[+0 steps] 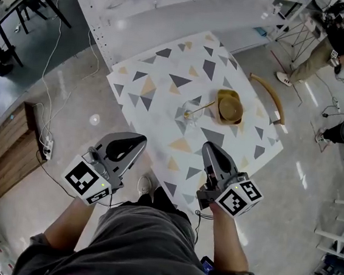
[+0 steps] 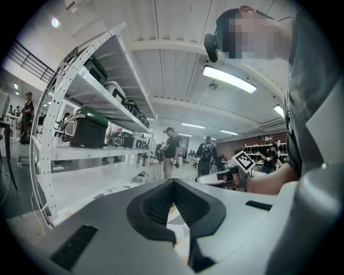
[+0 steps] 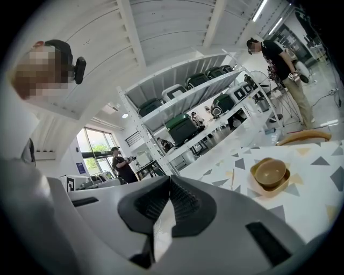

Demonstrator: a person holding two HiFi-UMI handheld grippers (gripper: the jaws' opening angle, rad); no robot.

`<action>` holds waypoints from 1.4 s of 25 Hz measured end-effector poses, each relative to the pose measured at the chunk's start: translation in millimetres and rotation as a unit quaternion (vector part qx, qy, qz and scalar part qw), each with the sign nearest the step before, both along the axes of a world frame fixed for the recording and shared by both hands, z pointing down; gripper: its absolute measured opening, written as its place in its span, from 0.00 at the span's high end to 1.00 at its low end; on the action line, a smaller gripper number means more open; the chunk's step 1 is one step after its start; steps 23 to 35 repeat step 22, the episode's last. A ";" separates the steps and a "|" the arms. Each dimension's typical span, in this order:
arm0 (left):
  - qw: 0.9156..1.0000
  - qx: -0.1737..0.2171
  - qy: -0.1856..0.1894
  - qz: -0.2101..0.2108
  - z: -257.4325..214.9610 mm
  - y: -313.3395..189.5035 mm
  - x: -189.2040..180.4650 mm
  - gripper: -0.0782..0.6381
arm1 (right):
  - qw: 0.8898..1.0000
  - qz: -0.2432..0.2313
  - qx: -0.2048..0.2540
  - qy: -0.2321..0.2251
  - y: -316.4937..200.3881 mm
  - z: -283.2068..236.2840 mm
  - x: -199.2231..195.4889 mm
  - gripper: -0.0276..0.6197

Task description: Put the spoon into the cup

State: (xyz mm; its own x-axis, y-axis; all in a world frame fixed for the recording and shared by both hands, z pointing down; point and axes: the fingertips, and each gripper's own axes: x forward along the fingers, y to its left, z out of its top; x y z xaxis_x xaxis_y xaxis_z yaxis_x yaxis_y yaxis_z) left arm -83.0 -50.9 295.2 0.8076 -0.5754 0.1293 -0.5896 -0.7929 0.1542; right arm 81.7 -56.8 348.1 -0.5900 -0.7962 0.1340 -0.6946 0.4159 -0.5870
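In the head view a clear glass cup (image 1: 184,117) stands near the middle of the triangle-patterned table (image 1: 165,84). A gold spoon (image 1: 200,109) leans in it, its handle pointing right toward a tan bowl (image 1: 230,107) on a tan square plate. The right gripper view shows the spoon (image 3: 233,180) as a thin upright line left of the bowl (image 3: 270,172). My left gripper (image 1: 136,140) is shut and empty, off the table's near left edge. My right gripper (image 1: 210,148) is shut and empty, over the near part of the table, well short of the cup.
A curved wooden chair back (image 1: 268,93) sits at the table's right side. A white perforated shelf unit (image 1: 106,11) runs behind the table. On the floor at left are a wooden cabinet (image 1: 6,147) and a power strip with cables (image 1: 47,147). A person (image 1: 335,41) stands at the far right.
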 end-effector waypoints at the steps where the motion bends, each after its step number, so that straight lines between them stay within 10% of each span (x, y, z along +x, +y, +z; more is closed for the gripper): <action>1: 1.000 0.000 0.000 0.000 -0.4 -0.2 -0.1 0.87 | 1.000 0.000 0.000 0.000 0.0 -0.4 -0.3 0.92; 35: 1.000 -0.006 0.000 0.001 4.8 -13.8 2.9 0.87 | 1.000 -0.006 -0.012 0.000 -11.5 8.6 -2.5 0.93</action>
